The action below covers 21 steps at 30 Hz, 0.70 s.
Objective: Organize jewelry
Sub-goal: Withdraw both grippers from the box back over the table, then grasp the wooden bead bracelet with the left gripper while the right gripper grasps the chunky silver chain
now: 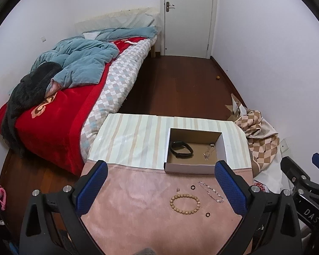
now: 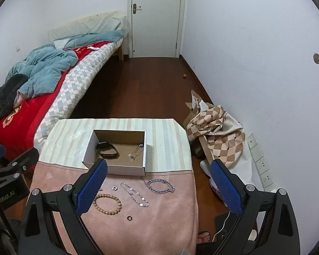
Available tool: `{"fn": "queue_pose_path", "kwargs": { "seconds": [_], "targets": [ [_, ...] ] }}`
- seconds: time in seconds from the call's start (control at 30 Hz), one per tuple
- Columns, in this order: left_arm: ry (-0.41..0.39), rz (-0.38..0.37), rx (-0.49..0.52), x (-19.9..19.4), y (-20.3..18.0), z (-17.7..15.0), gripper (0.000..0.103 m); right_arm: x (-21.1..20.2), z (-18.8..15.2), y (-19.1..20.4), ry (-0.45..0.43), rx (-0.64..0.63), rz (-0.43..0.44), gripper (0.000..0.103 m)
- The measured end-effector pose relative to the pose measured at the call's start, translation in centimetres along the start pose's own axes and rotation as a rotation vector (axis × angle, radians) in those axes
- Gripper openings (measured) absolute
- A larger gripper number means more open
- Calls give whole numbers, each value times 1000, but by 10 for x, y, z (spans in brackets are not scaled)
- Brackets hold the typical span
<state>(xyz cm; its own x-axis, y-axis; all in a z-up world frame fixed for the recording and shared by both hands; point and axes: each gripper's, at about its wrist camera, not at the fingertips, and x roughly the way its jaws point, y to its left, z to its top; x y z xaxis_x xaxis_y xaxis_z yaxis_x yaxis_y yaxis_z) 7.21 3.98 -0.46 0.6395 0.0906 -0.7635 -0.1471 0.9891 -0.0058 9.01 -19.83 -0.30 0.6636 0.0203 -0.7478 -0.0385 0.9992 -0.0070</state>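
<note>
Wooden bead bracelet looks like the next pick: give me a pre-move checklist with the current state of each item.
1. Left gripper jaws open, holding nothing: ok.
2. Right gripper jaws open, holding nothing: ok.
3. Wooden bead bracelet lies flat on the pink cloth, apart from the thin chain: ok.
4. Cardboard box open on top, with floor space beside the black band: ok.
5. Bracelet centred between either gripper's jaws: not ok.
6. Small piece beside the beads clear of them: cannot tell.

Both wrist views look forward and down across the counter [image 1: 138, 208] toward the far door [image 1: 188, 17]. The left view sits further left. Both share the open box [image 2: 114, 167], bed [image 2: 53, 93] and floor.
</note>
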Motion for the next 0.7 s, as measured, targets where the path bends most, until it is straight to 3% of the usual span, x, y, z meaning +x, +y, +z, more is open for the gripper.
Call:
{"fn": "queue_pose_path", "kwargs": {
  "seconds": [0.2,0.27,0.5,0.7],
  "targets": [
    [3,17,-40,12,5,-13,103,-9,-10,-12,-44,45,71,101],
    [21,32,-49,25,9,-22,103,1,-16,-16,-23,59,71,101],
    [176,135,-62,100,28,-66,103,93,-67,-52,195,154,63,101],
    [320,154,-64,158,30,-100,103,185,-105,-73,339,223,37,84]
  ]
}}
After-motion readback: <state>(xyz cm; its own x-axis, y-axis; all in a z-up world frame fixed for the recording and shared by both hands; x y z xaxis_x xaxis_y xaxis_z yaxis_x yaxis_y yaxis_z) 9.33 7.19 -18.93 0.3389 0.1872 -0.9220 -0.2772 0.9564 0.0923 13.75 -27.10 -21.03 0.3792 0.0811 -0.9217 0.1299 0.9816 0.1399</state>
